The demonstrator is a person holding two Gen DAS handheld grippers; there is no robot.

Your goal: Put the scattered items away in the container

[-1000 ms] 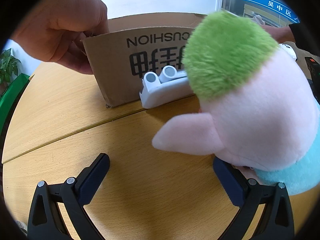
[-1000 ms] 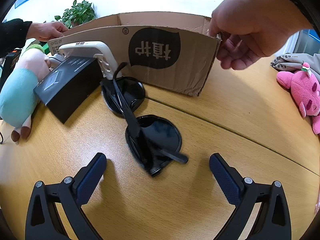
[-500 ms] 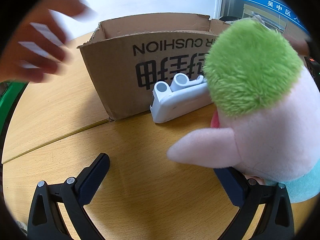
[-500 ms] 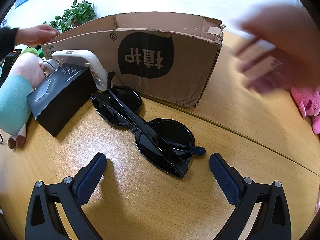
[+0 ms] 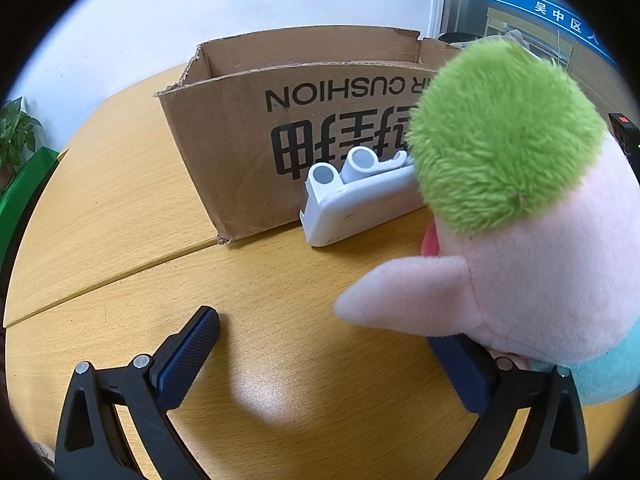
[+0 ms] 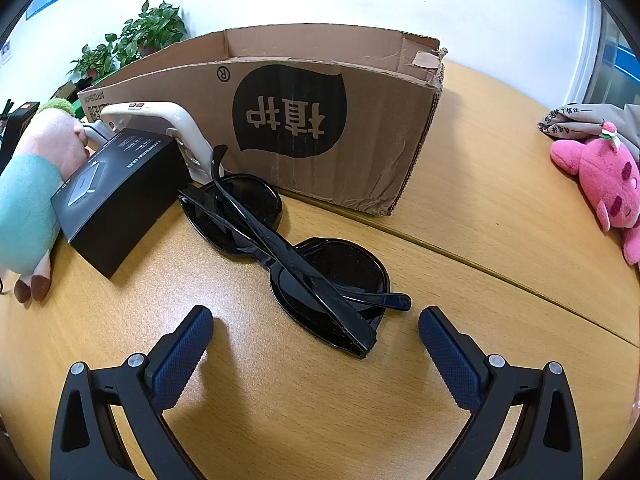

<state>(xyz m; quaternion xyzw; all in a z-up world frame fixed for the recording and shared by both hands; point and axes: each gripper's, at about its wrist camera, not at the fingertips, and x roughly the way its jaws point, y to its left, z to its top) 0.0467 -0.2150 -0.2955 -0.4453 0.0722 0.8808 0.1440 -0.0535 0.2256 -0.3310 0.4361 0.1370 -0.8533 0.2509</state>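
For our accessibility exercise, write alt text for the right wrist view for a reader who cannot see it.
Folded black sunglasses lie on a wooden table just ahead of the open right tongs, in front of an open cardboard box. A black carton, a white device and a plush pig sit left; a pink plush lies right.

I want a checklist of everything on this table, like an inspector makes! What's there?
Surface: wooden table, seam across it.
Job's things: open cardboard box; black sunglasses, folded, lying before the right tongs; black carton and white device leaning at the box; green-haired plush toy beside the left tongs.
Clutter: pink plush toy and grey cloth at the table edge.
Grippers: both tongs open, holding nothing.
Cables: nothing seen.
Surroundings: potted plants, white wall.
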